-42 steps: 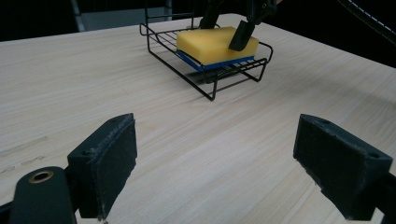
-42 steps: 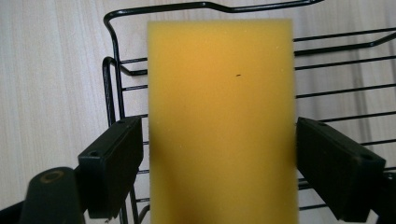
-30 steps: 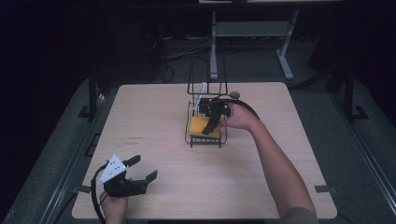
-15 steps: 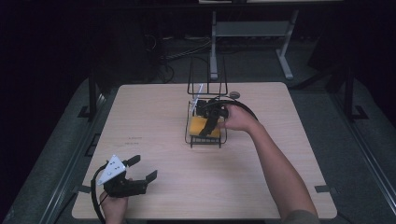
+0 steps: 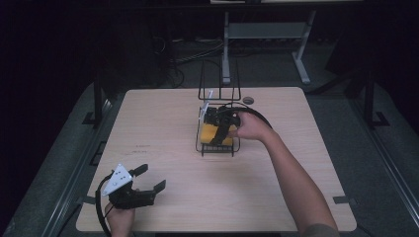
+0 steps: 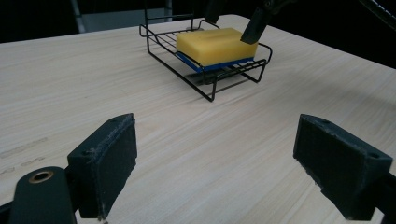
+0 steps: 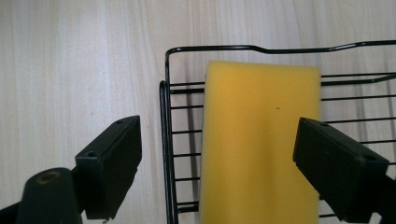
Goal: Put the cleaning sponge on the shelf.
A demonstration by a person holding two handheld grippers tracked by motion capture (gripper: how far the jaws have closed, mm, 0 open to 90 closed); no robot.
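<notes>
Shifted slightly since a second ago: right tool (image 5: 221,129), spread wide above yellow rectangular sponge (image 7: 259,140), gripping nothing. Lying flat in black wire rack (image 5: 218,147) mid pale wooden bench (image 5: 168,123). Parked at near left corner, left tool (image 5: 147,183), likewise open and empty.

A pale wood surface (image 5: 163,123) carries a black wire rack (image 5: 218,147) near its middle and a small dark disc (image 5: 248,100) by the far edge.
</notes>
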